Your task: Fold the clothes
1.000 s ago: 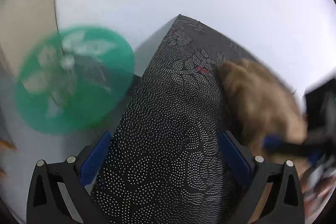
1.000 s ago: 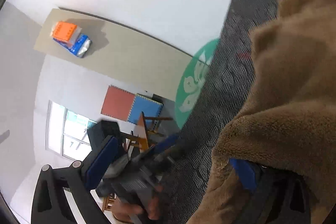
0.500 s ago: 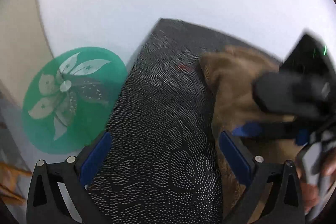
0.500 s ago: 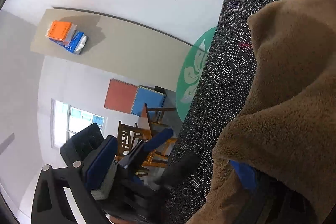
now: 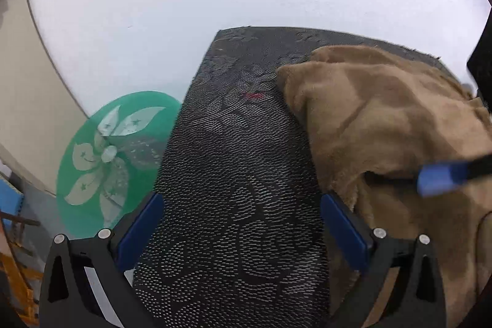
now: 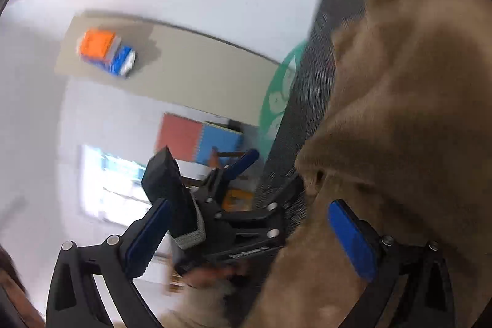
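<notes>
A brown fleece garment [image 5: 384,119] lies crumpled on the right part of a table covered with a dark dotted cloth [image 5: 240,174]. My left gripper [image 5: 241,231] is open over the bare cloth, its right finger just beside the garment's left edge. In the right wrist view the garment [image 6: 415,112] fills the right side, blurred by motion. My right gripper [image 6: 250,235] is open, with its right finger [image 6: 353,239] against the fleece. One blue fingertip of the right gripper [image 5: 442,174] rests on the garment. The left gripper [image 6: 233,205], held by a hand, sits at the garment's edge.
A green round mat with a white flower [image 5: 117,156] lies on the floor left of the table. Orange and blue packs [image 6: 104,51] sit on a beige strip. Red and blue foam mats [image 6: 200,140], wooden chairs and a window are farther off.
The right gripper has pulled back to the right in the left wrist view, leaving only a fingertip showing. The left gripper now sits closer to the garment's edge. The right wrist view has blurred.
</notes>
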The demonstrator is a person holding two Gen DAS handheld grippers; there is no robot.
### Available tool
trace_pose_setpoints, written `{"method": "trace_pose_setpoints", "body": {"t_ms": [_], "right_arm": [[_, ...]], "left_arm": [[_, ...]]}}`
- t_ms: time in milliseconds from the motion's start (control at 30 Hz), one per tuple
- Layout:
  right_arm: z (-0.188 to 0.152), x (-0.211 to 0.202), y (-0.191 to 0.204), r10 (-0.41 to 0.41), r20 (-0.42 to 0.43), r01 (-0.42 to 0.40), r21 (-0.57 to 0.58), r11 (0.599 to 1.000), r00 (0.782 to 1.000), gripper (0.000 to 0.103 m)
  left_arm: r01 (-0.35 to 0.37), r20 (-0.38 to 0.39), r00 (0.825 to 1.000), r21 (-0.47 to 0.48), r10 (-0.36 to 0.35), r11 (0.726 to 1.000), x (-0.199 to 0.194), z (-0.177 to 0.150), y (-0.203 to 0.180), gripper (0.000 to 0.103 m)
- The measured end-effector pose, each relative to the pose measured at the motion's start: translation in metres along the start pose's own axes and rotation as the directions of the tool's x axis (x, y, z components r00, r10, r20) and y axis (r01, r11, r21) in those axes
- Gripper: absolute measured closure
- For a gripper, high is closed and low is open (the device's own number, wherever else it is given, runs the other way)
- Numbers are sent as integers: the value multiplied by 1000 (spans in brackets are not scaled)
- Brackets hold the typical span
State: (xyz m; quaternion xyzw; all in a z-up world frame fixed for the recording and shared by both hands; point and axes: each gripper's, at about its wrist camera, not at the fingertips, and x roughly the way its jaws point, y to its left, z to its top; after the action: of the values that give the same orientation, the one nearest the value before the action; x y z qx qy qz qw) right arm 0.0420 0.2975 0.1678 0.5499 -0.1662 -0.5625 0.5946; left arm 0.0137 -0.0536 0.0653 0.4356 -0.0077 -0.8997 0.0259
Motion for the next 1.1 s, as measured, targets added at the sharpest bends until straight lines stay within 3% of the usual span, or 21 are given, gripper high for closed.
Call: {"method": "trace_pose_setpoints", "body": {"t_ms": [100,233,433,500,567,733,867,933,1033,1100], "right_arm": [[30,-20,26,-125,62,134,-172,976,990,0],[83,-24,36,-296,125,320,-292,901,947,0],[124,13,-7,-458,9,438,-313,843,889,6],[129,27,-26,-477,-47,440,-314,841,878,14],[134,43,-38,-476,-102,427,-309,850,873,30],[140,65,-52,-444,-196,370,-322,871,874,37],[133,74,-54,-421,-258,321,-351,880,870,66],[125,79,-51,-421,-278,303,-381,873,863,71],[123,85,-50,-457,-254,334,-408,850,853,84],[127,87,-48,-455,-217,345,-403,848,864,90]], "left_arm": [[28,2,1000,10,-28,1000,1,7,-5,1],[17,18,1000,29,-17,999,-4,9,-11,1],[168,90,982,-51,-163,984,-25,7,10,1],[178,82,981,-40,-175,983,-21,8,8,1],[126,36,991,21,-126,992,-7,6,-5,1],[127,-24,992,107,-126,986,13,0,-31,1],[111,-32,994,53,-109,992,21,3,-27,1],[136,-33,990,-11,-137,991,24,5,-17,1],[182,-27,982,-88,-185,979,26,7,-6,15],[196,-25,980,-106,-199,975,24,6,-5,33]]}}
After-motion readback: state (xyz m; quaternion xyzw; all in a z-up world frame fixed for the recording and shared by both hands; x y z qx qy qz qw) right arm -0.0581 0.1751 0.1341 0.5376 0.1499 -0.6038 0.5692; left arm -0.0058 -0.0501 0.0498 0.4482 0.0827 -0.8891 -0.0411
